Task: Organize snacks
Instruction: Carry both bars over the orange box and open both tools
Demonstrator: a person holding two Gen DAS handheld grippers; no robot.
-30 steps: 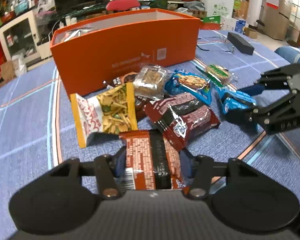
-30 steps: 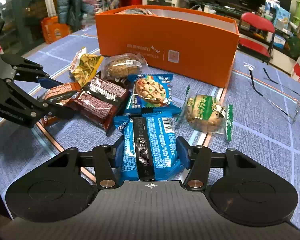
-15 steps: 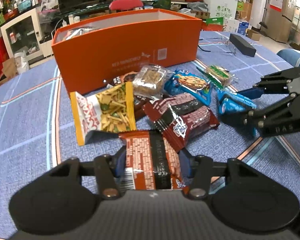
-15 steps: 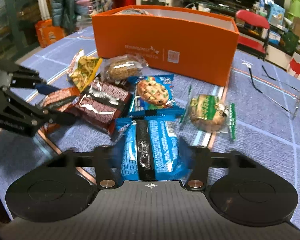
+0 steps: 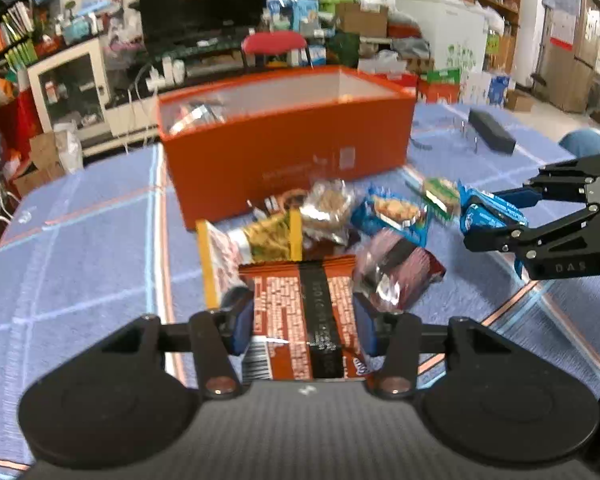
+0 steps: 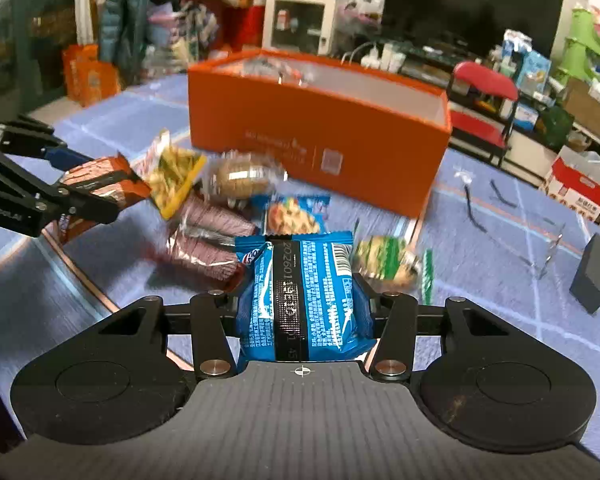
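- Left gripper (image 5: 304, 320): fingers have just closed further, now clamped on the brown snack packet (image 5: 304, 316), held clear of the table (image 5: 80, 240).
- Right gripper (image 6: 302, 312): fingers closed on the blue snack packet (image 6: 304, 296), pressing its sides in; also off the table.
- Orange box (image 5: 284, 152) stands open-topped behind the loose pile; some wrappers already lie in its left end.
- Left on the table: yellow chip bag (image 5: 260, 240), dark red packet (image 5: 400, 268), clear-wrapped cookie (image 5: 328, 208), blue cookie pack (image 5: 392, 212), green-wrapped snack (image 6: 384, 260).
- Risk: slick, puffy wrappers held by their sides could slide out on the way to the box.
- Risk: both grippers heading for one box at once could knock together or catch the rim.
- Hard to read: pile is motion-blurred; the box floor and its far contents are hidden by its front wall; fingertips are covered by the packets.
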